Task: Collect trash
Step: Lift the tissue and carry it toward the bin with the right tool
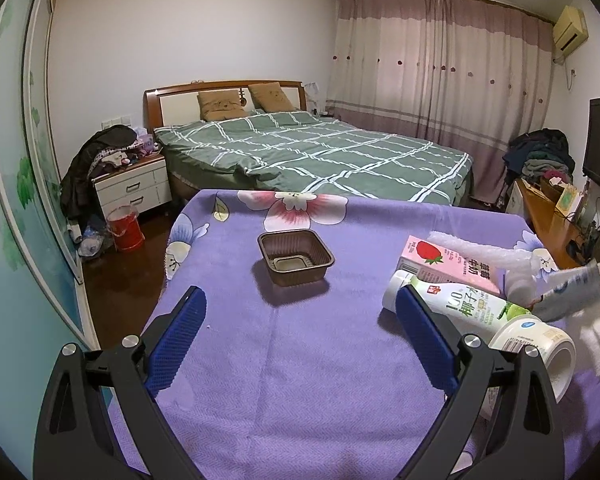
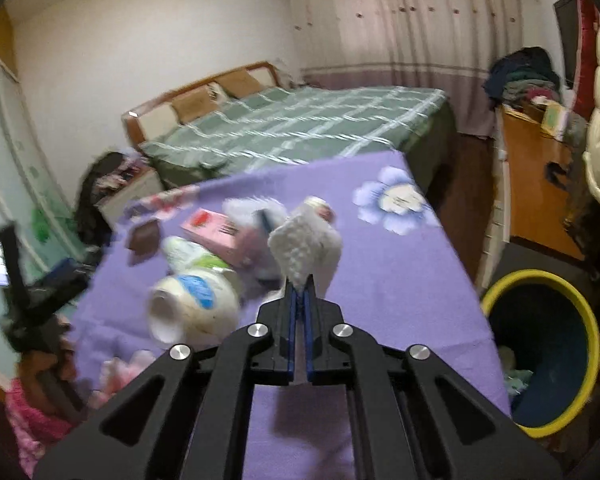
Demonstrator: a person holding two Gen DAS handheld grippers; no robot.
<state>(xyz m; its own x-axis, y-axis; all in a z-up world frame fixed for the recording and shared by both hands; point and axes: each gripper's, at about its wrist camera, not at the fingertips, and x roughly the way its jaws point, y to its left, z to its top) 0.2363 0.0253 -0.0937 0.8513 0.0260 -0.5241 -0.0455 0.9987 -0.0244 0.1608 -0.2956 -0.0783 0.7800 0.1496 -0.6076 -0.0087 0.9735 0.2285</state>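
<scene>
Right gripper (image 2: pixel 300 292) is clamped tight on a white bubble-wrap piece (image 2: pixel 304 248), lifted clear above the purple-covered bench (image 2: pixel 400 280). Left gripper (image 1: pixel 300 320) hangs wide open with nothing in it, brown tray (image 1: pixel 296 256) ahead. Yellow-rimmed bin (image 2: pixel 540 352) sits beside the bench.

green-quilted bed (image 1: pixel 312 156), drawn curtains (image 1: pixel 440 68), nightstand (image 1: pixel 134 188)

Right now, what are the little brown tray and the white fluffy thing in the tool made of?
The brown tray looks like thin glossy plastic: ribbed walls, shiny rim. The white piece pinched in the right tool looks like bumpy foam or bubble wrap; blur leaves that unsure.
</scene>
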